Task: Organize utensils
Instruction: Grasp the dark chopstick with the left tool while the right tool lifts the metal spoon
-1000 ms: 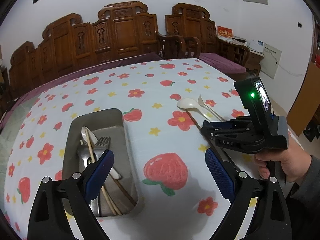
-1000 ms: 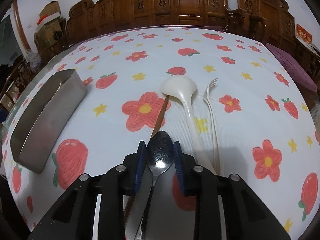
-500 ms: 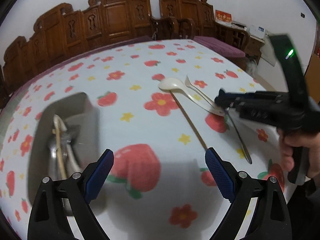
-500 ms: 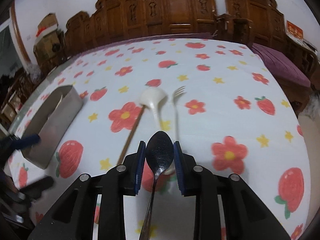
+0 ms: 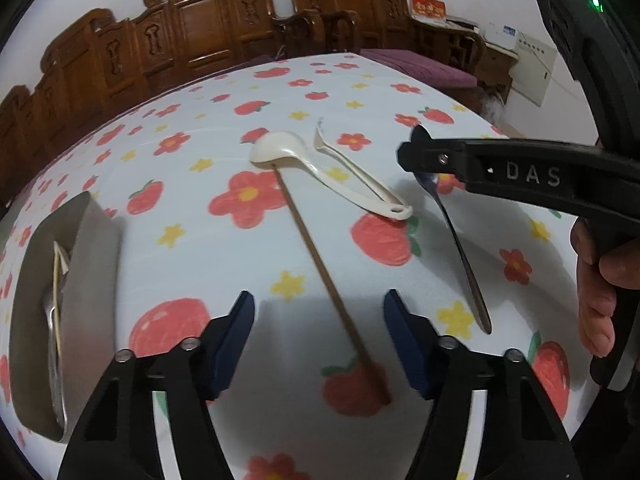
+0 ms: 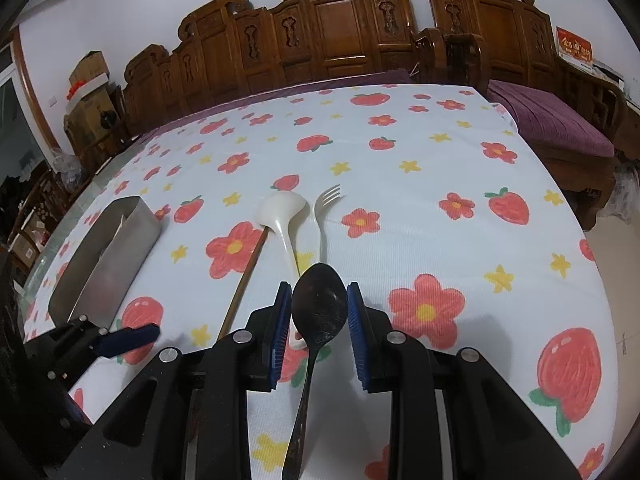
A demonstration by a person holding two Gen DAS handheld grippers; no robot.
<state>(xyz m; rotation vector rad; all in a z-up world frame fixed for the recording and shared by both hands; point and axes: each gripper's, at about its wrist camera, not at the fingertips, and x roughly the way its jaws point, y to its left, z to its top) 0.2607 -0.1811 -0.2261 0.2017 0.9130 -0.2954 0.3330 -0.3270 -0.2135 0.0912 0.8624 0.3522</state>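
Left gripper (image 5: 318, 336) is nearest: jaws closing, straddling the lower end of the chopstick (image 5: 320, 264), pads not on it yet. The chopstick lies flat on the tablecloth (image 5: 192, 208), running away from the gripper to tuck under the bowl of the white ladle (image 5: 320, 172).

Handling call: the chopstick looks thin, stiff, light and round, so it will likely roll or skate on the cloth. Best taken near this lower end, pads square across it and low to the cloth (a high pinch may flick it out).

Right gripper (image 6: 318, 320) is narrowly closed on the metal spoon (image 6: 316, 320), pads clamping the edges of the bowl, handle hanging down and back, clear of the cloth. Polished metal, heavier than the rest; gripped by the bowl, I'd expect it to swing or slip if jolted.

Pose: both grippers tilt steeply down at the table. A hand (image 5: 600, 280) wraps the right gripper's handle at the right edge of the left view.

Farther out: the ladle and a white fork (image 6: 324, 216) lie side by side mid-table, handles toward the camera; both look like light plastic. The steel tray (image 6: 108, 256) sits well to the left with some utensils already in it (contents hard to make out). Carved wooden chairs (image 6: 332, 40) line the far side.
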